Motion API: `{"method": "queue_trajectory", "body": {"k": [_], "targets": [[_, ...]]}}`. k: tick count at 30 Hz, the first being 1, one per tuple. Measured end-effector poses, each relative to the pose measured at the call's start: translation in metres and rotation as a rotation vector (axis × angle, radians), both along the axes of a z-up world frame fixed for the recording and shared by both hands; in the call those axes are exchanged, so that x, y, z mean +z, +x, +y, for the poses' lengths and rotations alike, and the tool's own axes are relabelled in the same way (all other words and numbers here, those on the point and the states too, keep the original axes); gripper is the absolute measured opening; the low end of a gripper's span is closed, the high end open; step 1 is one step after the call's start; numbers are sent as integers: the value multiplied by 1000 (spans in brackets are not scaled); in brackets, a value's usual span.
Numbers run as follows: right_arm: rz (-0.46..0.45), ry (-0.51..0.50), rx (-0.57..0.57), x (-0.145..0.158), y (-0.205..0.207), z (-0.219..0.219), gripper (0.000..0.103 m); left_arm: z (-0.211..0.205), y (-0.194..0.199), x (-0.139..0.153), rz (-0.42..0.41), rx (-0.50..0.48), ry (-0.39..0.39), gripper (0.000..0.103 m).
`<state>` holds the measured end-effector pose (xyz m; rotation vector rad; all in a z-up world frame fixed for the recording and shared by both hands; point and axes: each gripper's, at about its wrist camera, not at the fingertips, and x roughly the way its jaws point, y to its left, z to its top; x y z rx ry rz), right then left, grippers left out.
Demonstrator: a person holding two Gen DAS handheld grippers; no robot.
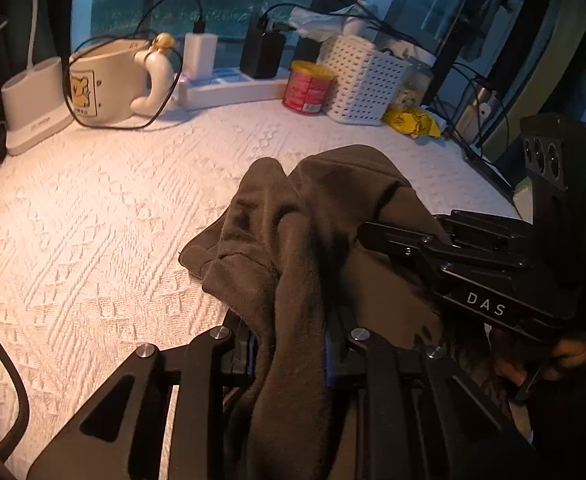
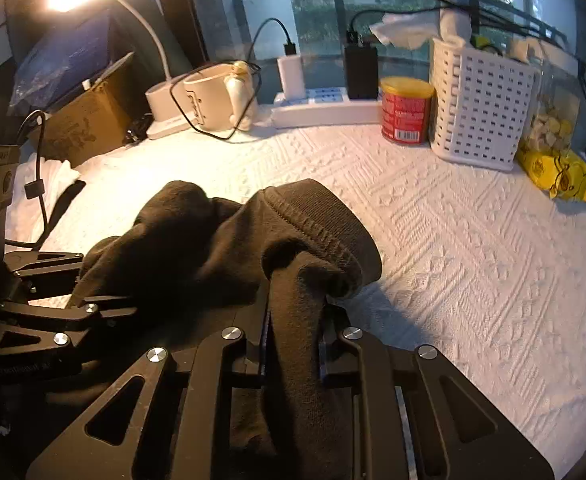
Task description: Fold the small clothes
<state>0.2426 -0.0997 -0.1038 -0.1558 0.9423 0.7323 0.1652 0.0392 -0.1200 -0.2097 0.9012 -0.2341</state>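
Observation:
A small dark brown garment (image 1: 313, 216) lies bunched on the white textured cloth (image 1: 113, 220), with its ribbed band (image 2: 317, 216) humped up. My left gripper (image 1: 293, 344) is shut on a fold of the garment, which runs down between its jaws. My right gripper (image 2: 293, 344) is shut on another fold just below the ribbed band. The two grippers sit close side by side: the right one (image 1: 473, 264) shows at the right of the left wrist view, and the left one (image 2: 53, 312) shows at the left of the right wrist view. A hand (image 1: 553, 356) holds the right gripper.
Along the far edge stand a cream mug (image 1: 109, 80), a white lamp base (image 1: 33, 104), a power strip (image 1: 233, 88) with chargers, a red can (image 1: 309, 88), a white perforated basket (image 1: 365, 80) and a yellow packet (image 1: 413, 120). A cardboard box (image 2: 89, 120) stands at the left.

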Motion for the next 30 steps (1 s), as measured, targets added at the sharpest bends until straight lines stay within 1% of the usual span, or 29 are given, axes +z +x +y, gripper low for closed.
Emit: {"method": "queue_trajectory", "body": {"k": [3, 11, 19, 30], "targets": [[-13, 12, 8, 9, -6, -1, 18, -2, -5, 3, -17, -1, 6, 21], [-43, 46, -1, 34, -20, -14, 18, -5, -28, 23, -85, -3, 2, 21], [-112, 60, 3, 61, -45, -19, 18, -10, -52, 46, -157, 0, 10, 21], [-214, 80, 0, 97, -85, -29, 17, -14, -84, 70, -235, -3, 22, 21]]}}
